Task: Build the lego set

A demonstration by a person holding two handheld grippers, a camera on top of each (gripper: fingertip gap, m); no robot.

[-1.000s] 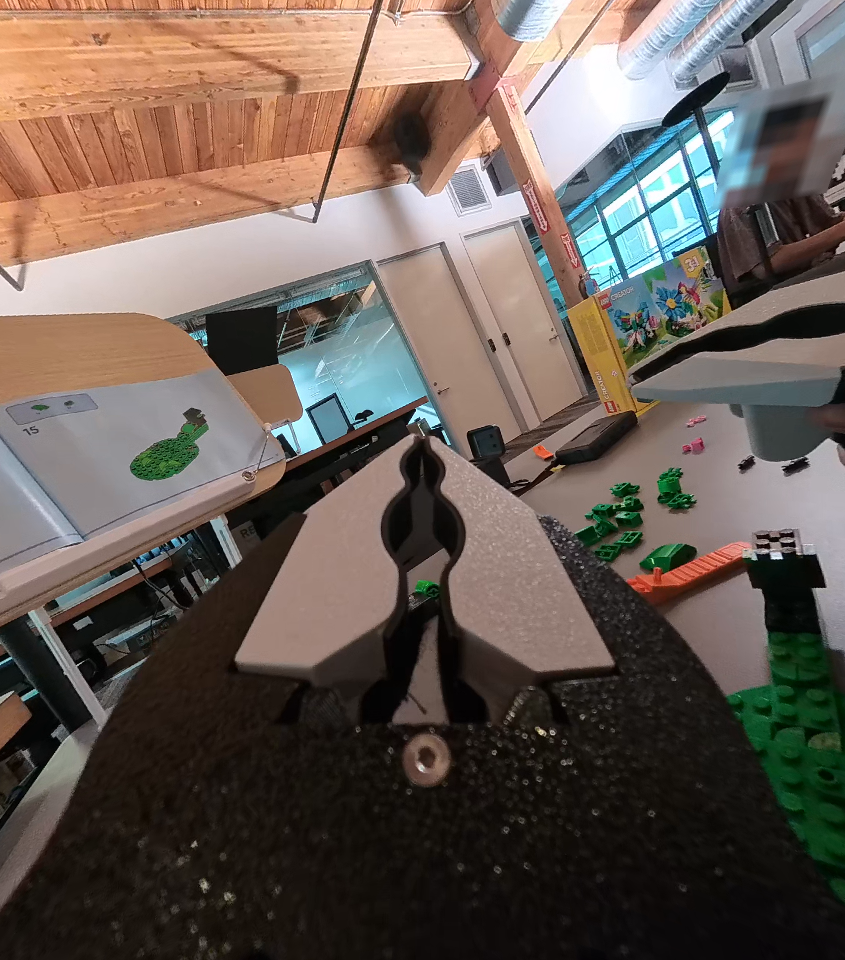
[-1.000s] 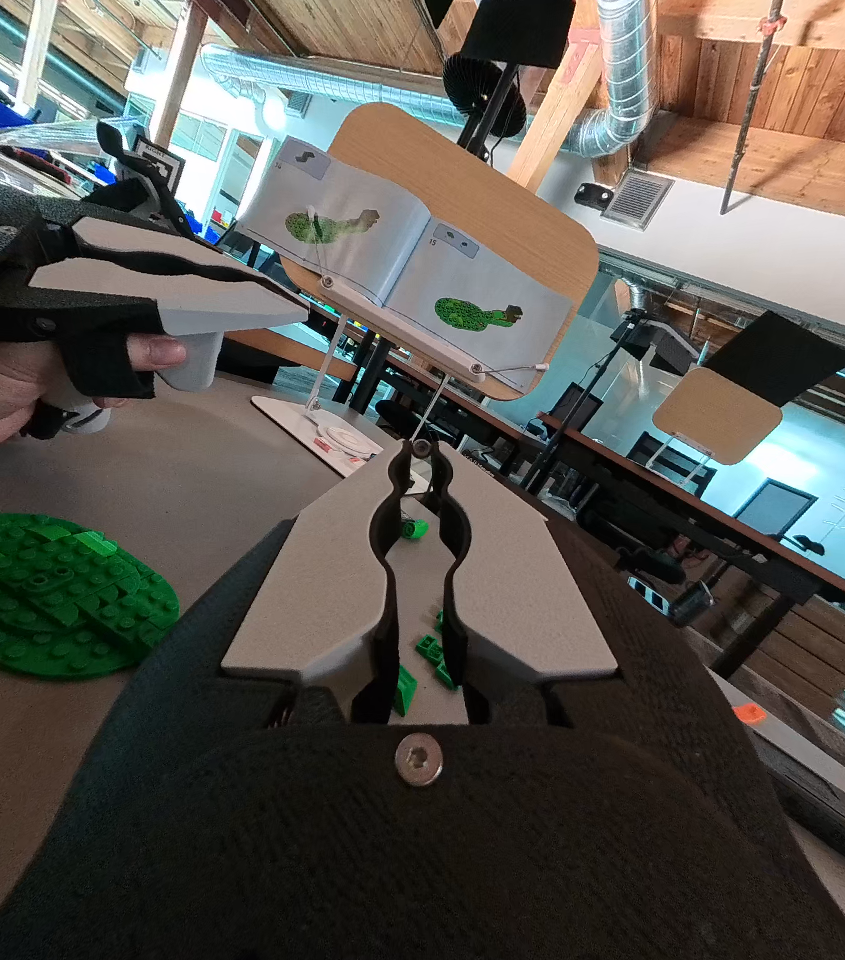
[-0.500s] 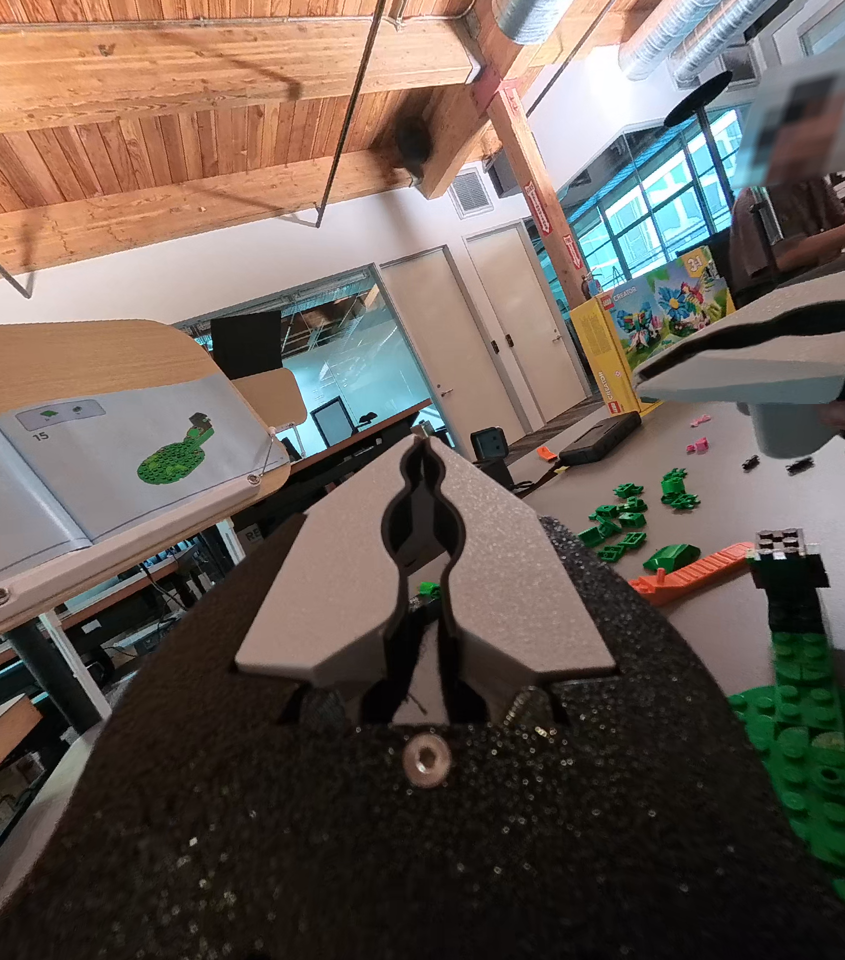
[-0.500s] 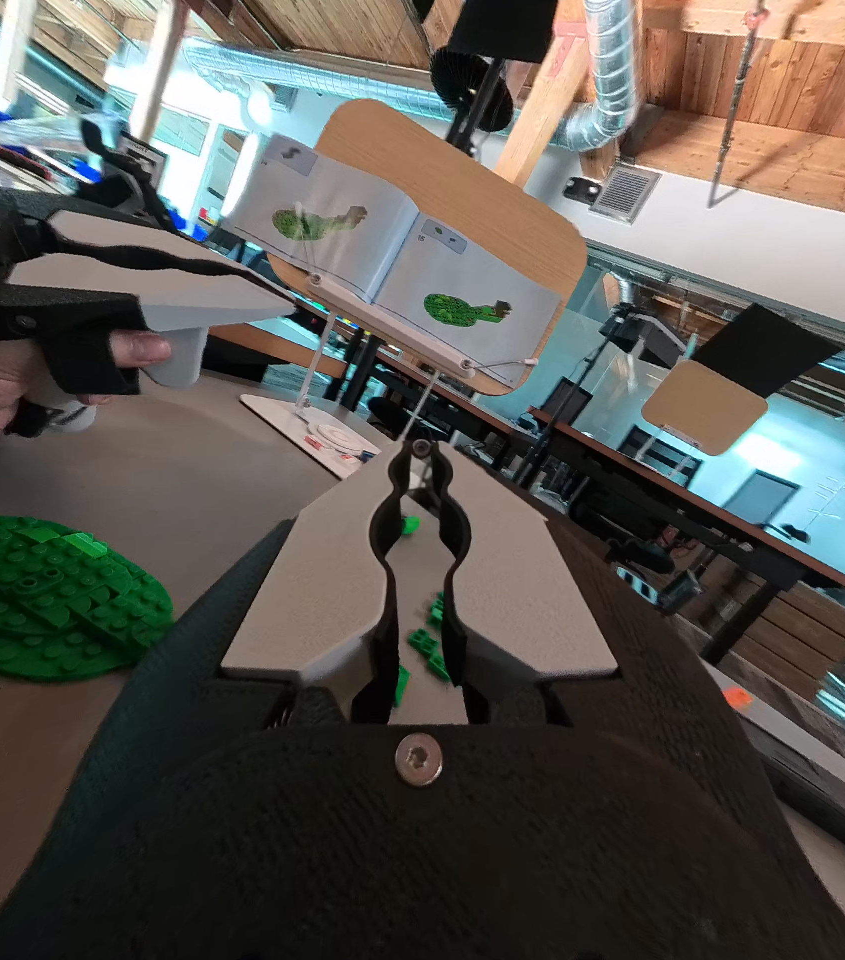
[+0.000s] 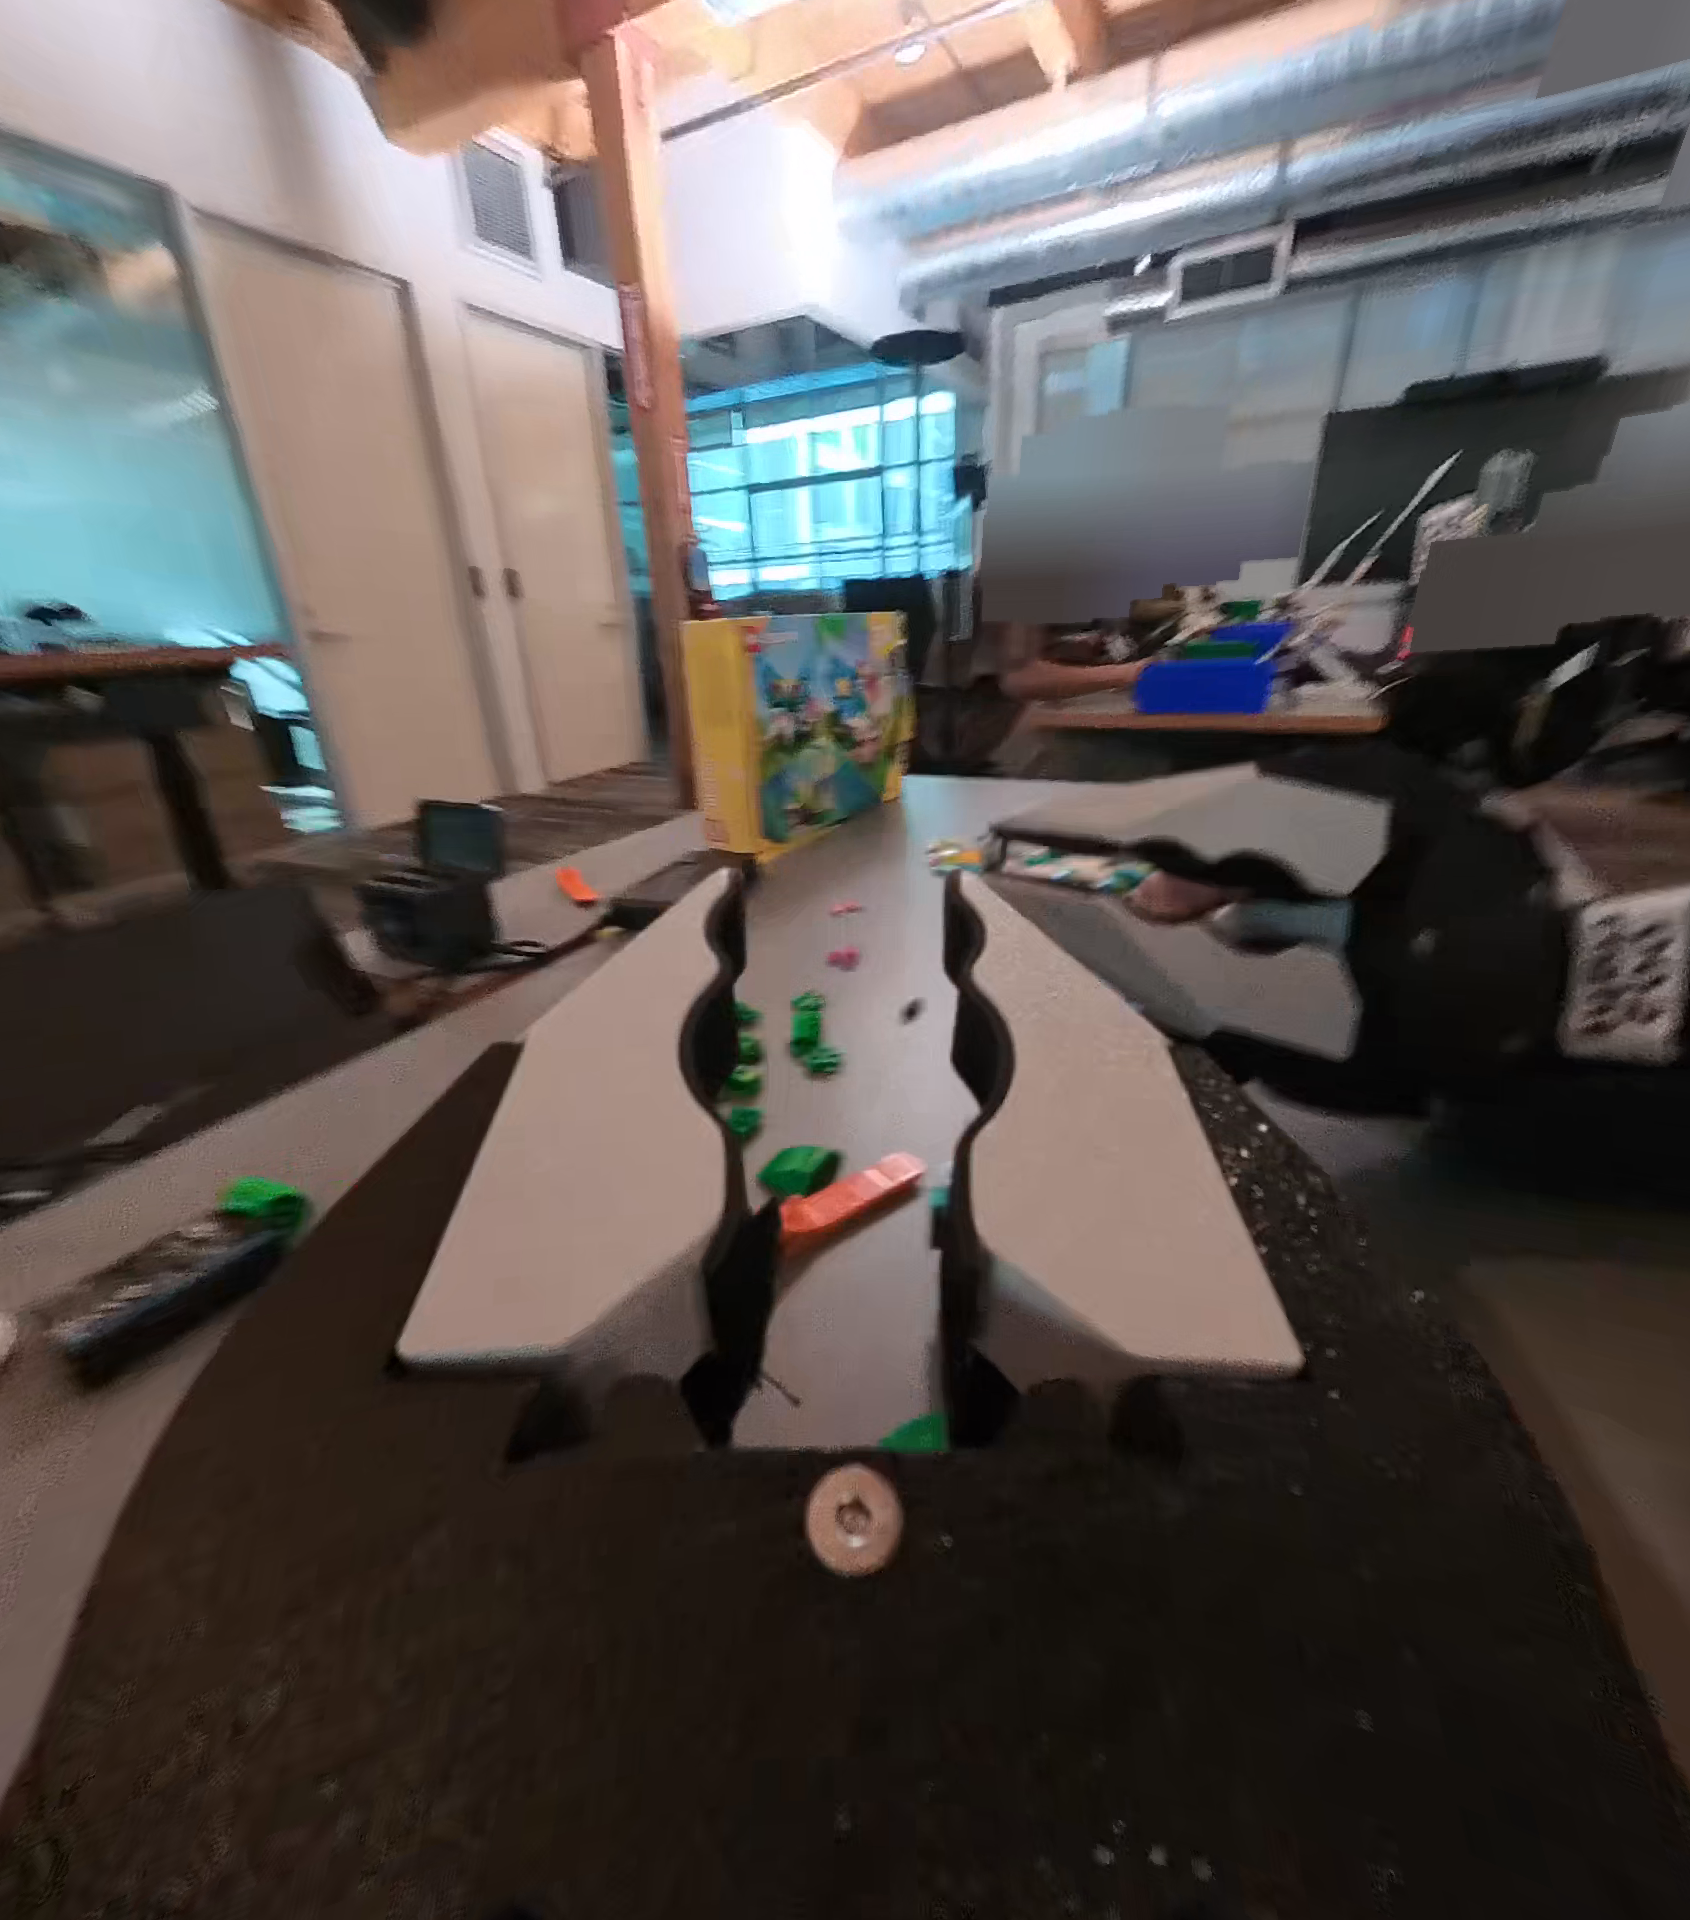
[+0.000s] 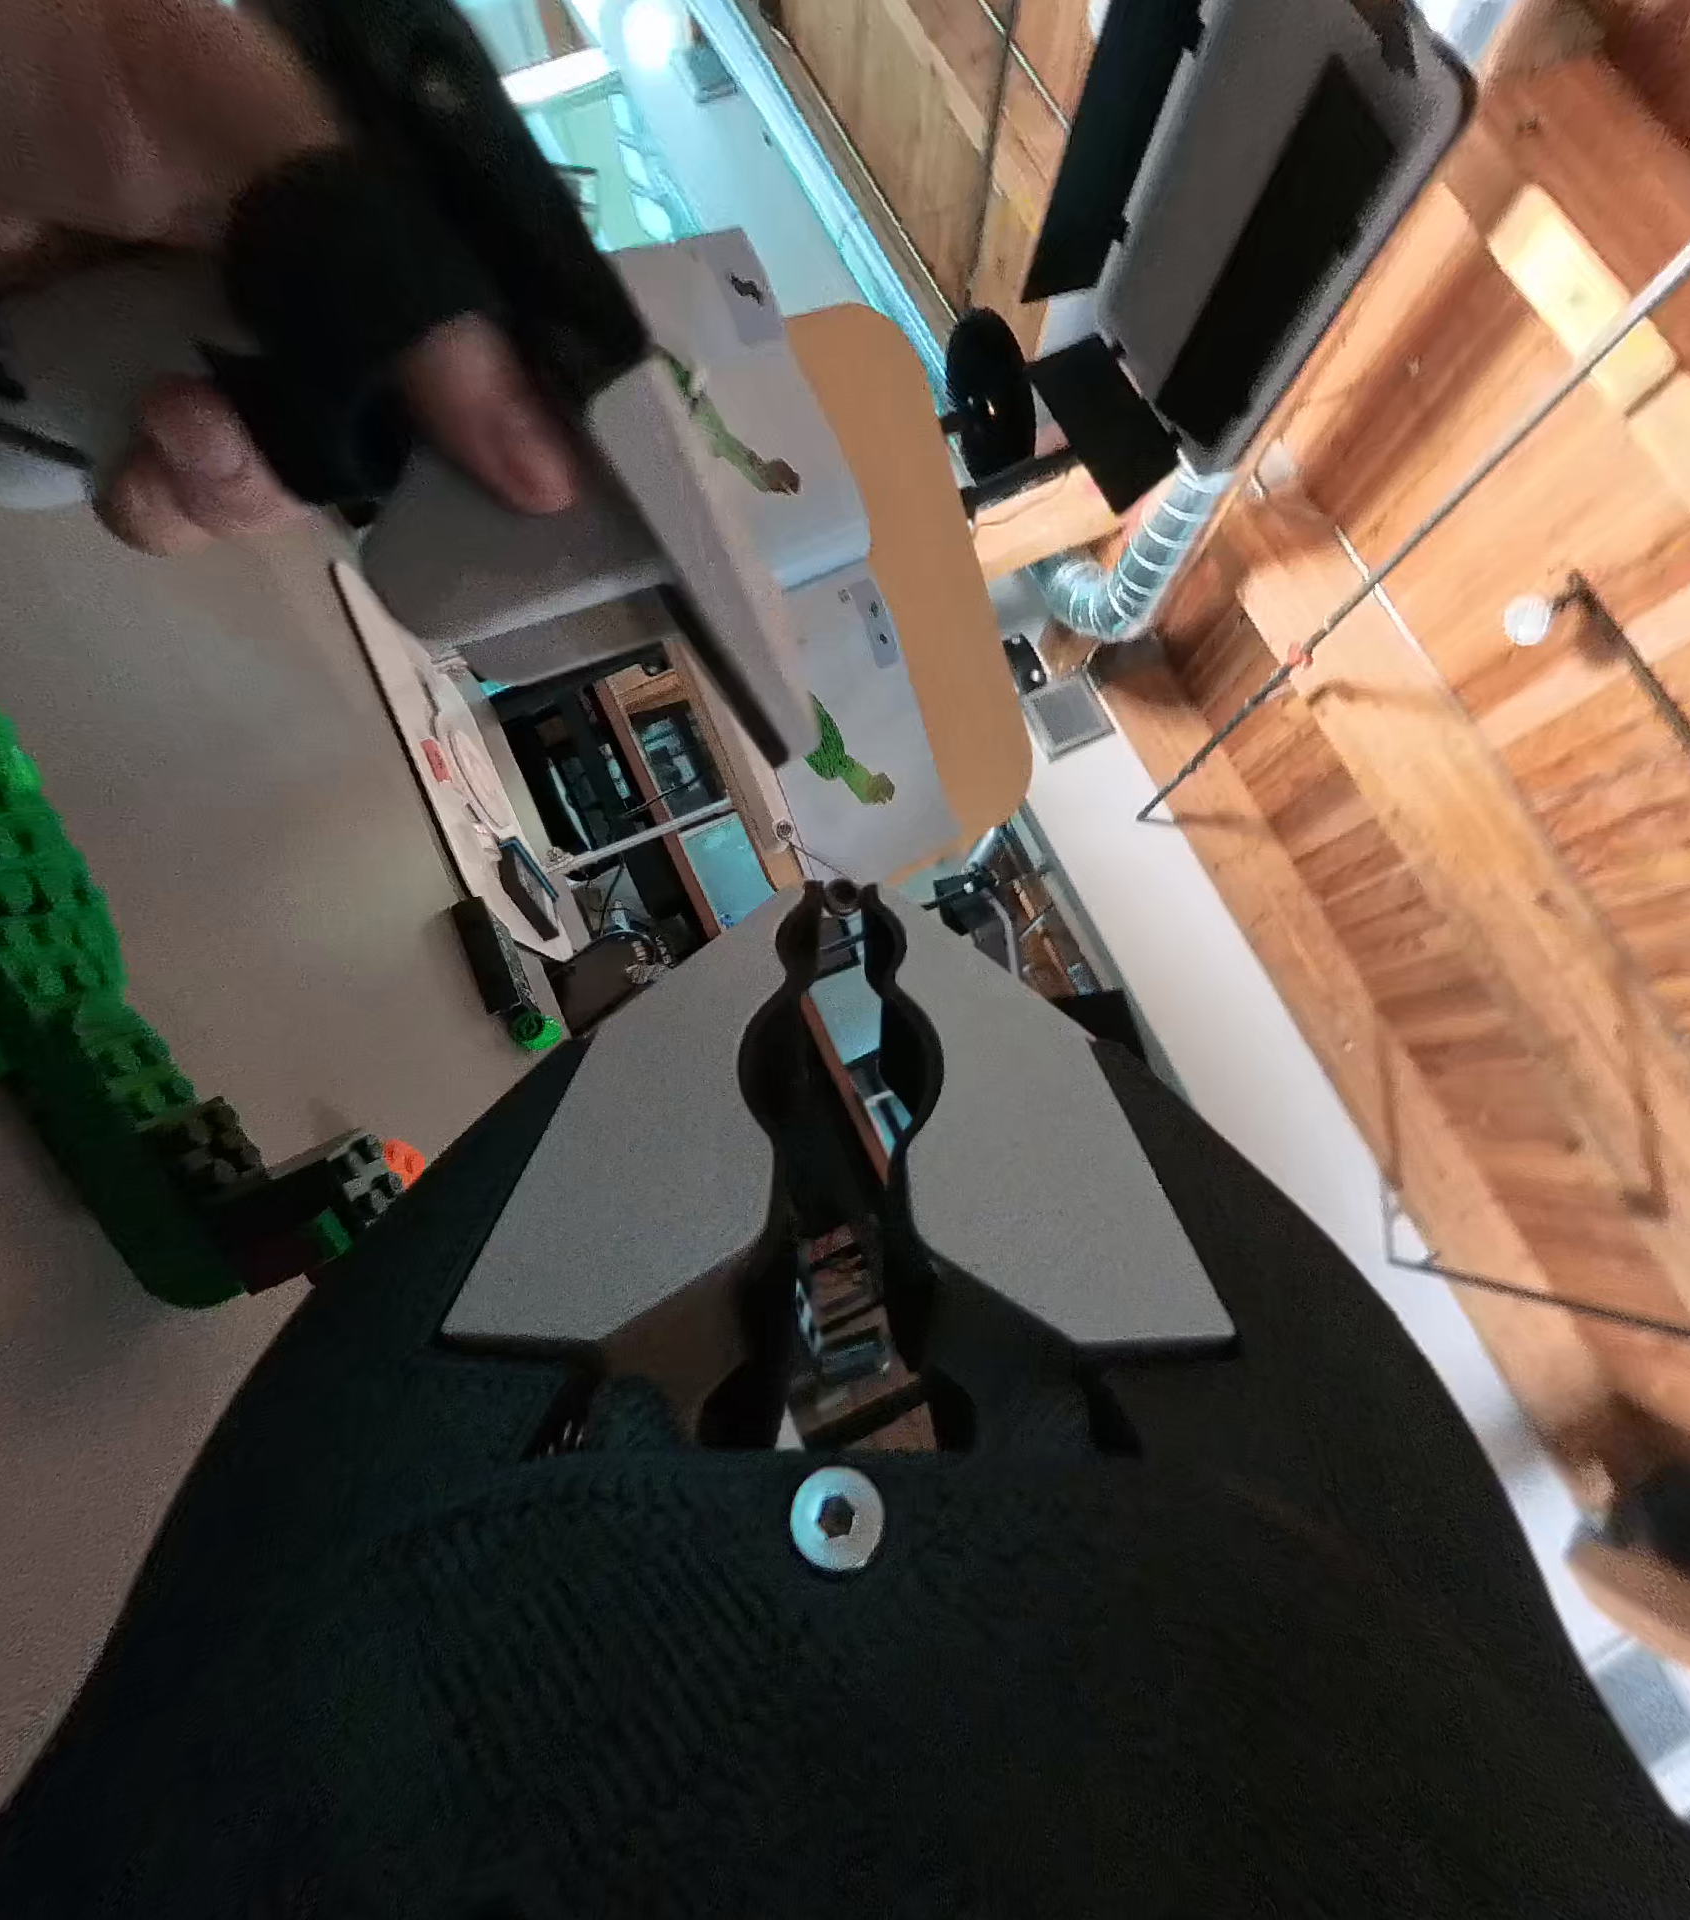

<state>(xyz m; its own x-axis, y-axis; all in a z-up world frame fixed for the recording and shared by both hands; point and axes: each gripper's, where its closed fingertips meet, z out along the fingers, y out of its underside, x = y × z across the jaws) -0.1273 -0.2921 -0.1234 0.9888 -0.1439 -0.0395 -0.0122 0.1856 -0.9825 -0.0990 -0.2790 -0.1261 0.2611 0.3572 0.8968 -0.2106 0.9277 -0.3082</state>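
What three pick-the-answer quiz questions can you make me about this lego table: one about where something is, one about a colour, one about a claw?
1. Where does the yellow box stand?
A. on the floor
B. at the far end of the table
C. on a chair
2. What colour is the long flat tool among the loose bricks?
A. orange
B. blue
C. white
3. How is the left claw?
A. shut on a brick
B. shut, empty
C. open

Answers: B, the box stands upright on the table, far off; A, it shows orange beside green pieces; C, a wide gap shows the table through it.
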